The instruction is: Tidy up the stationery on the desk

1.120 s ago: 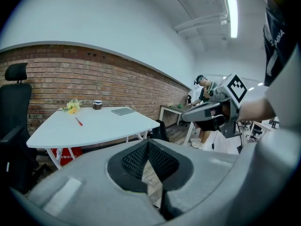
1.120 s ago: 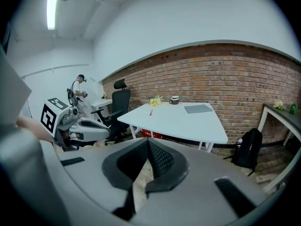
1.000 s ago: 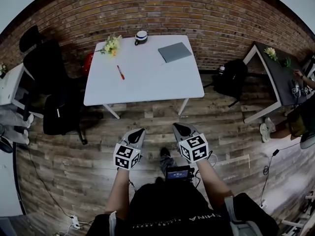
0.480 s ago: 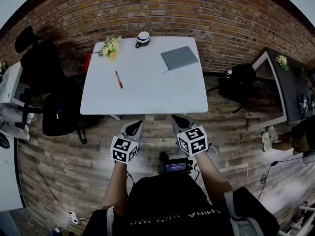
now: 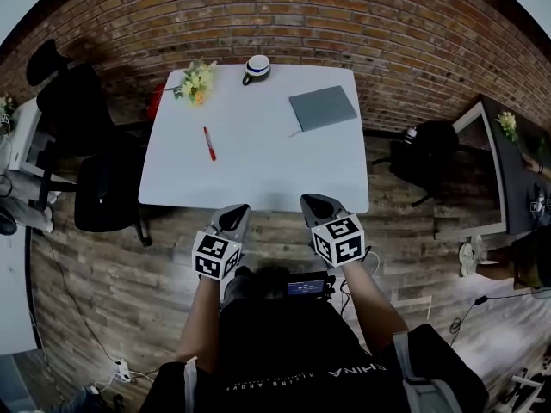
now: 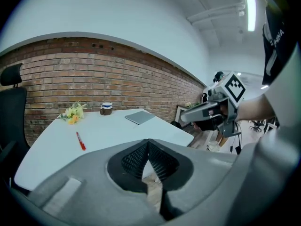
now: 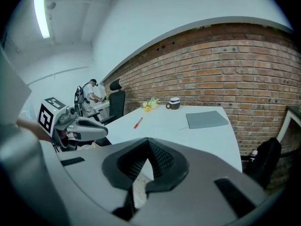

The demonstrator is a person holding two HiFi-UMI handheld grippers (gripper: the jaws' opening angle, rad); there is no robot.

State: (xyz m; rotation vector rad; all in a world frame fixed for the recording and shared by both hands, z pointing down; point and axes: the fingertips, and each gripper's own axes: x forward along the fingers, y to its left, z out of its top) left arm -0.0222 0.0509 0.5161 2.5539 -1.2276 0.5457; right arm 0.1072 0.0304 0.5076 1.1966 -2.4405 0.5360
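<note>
On the white desk [image 5: 258, 175] a red pen [image 5: 209, 143] lies at the left and a grey notebook [image 5: 323, 107] at the back right. The left gripper view also shows the pen [image 6: 81, 141] and the notebook [image 6: 139, 117]. So does the right gripper view, with its pen [image 7: 138, 122] and notebook [image 7: 206, 119]. My left gripper [image 5: 237, 216] and right gripper [image 5: 312, 203] hover side by side at the desk's front edge. Both are shut, with nothing between the jaws. Neither touches any item.
A mug [image 5: 256, 67] and a bunch of yellow flowers [image 5: 195, 82] stand at the desk's back edge by the brick wall. Black office chairs [image 5: 95, 144] sit to the left. A black backpack [image 5: 426, 157] and another desk [image 5: 508, 170] are to the right.
The person has stepped toward the desk. Both grippers have moved forward from over the floor to the desk's front edge, still shut.
</note>
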